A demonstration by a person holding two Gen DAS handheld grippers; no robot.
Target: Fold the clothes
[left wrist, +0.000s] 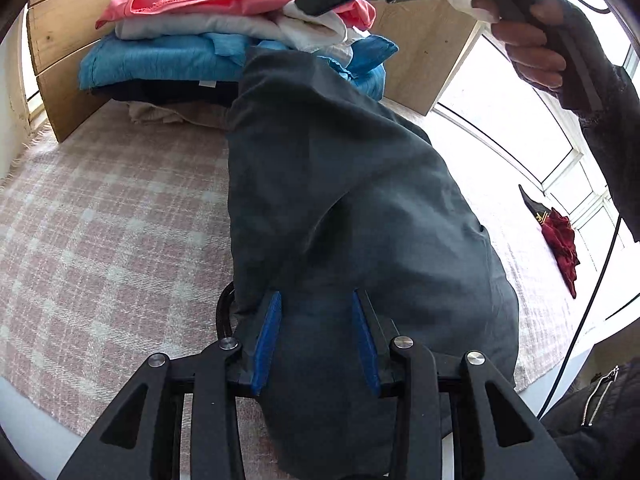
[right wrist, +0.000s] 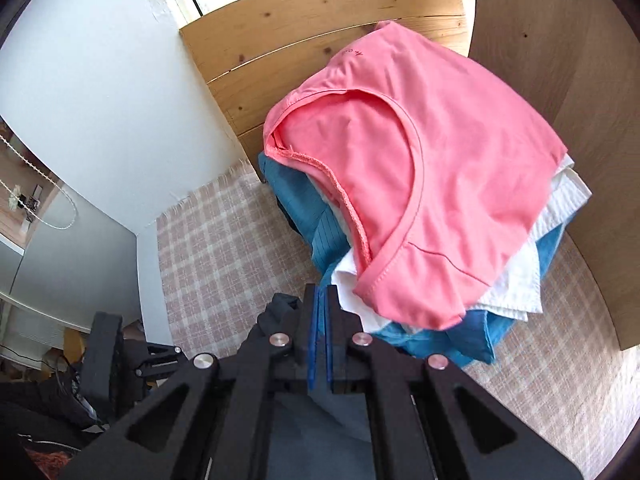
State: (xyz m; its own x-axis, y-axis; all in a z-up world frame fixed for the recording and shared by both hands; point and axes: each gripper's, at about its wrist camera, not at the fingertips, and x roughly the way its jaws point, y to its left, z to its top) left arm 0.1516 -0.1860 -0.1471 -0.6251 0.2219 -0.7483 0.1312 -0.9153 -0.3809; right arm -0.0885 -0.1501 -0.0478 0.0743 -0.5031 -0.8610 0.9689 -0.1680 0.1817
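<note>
A dark grey-teal garment [left wrist: 340, 200] hangs stretched above the bed, running from the top of the left wrist view down to my left gripper [left wrist: 316, 296]. That gripper's blue pads [left wrist: 268, 336] stand well apart, with the cloth's lower part lying between them. My right gripper [right wrist: 321, 292] is shut, its pads pinching the same garment [right wrist: 280, 312], which drops away beneath it. The left wrist view shows the right gripper [left wrist: 308, 2] high up, held by a hand [left wrist: 532, 56].
A stack of folded clothes [right wrist: 420, 184], pink on top, then white, blue and dark, leans against the wooden headboard [right wrist: 320, 28]. The bed has a pink plaid blanket [left wrist: 100, 220]. A red cloth [left wrist: 564, 244] lies by the window side.
</note>
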